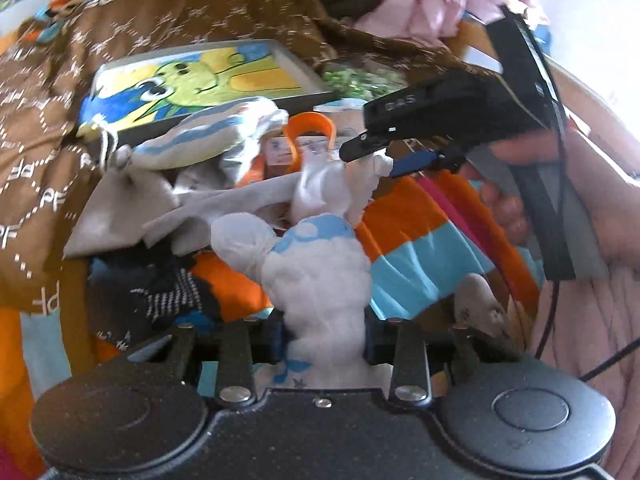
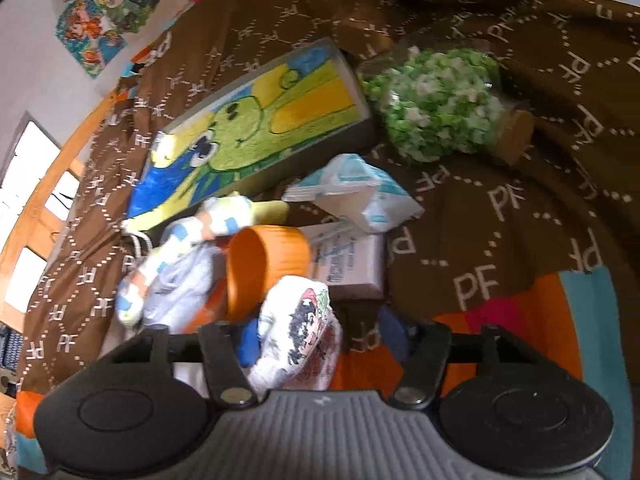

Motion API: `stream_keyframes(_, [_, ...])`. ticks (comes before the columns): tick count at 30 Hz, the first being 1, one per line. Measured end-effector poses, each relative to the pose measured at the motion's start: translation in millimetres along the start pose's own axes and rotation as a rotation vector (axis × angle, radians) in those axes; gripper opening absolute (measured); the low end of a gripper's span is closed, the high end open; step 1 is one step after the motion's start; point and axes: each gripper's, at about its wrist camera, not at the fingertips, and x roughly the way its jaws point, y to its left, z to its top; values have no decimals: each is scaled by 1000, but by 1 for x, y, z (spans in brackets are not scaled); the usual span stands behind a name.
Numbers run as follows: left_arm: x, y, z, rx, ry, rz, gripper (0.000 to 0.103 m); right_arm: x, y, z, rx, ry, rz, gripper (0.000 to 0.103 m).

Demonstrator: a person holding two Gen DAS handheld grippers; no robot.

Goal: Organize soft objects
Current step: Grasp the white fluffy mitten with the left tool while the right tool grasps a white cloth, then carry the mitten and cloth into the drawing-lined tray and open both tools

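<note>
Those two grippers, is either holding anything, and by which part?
Both grip the same white sock with blue patches: the left gripper pinches one end, the right gripper the other end, stretching it above the clothes pile.

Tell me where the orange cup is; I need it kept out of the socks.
In the right wrist view the orange cup lies on its side at centre, between the striped sock and a white box, just below the framed picture.

left claw gripping white sock, framed picture
</note>
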Motion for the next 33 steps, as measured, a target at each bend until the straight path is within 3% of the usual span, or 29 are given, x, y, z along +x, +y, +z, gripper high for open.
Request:
stream_keyframes(5, [-1, 0, 0, 9, -19, -26, 32, 6, -7, -1, 40, 42, 14, 40])
stream_keyframes(9, [-5, 5, 0, -26, -54, -39, 30, 10, -7, -2, 46, 61, 24, 17])
stream_keyframes(16, [-21, 16, 3, -101, -194, -30, 29, -5, -1, -2, 15, 27, 69, 16])
stream_keyframes(23, [-49, 21, 18, -125, -397, 44, 29, -47, 8, -3, -58, -156, 110, 16])
stream_keyframes(28, [-61, 29, 53, -153, -529, 21, 30, -64, 17, 7, -97, -302, 168, 16])
stream_keyframes(31, [-48, 38, 81, -134, -573, 44, 30, -58, 26, 29, -87, -318, 215, 16])
stream_keyframes(33, [-36, 55, 103, -184, -583, 29, 30, -48, 36, 47, -91, -337, 249, 16])
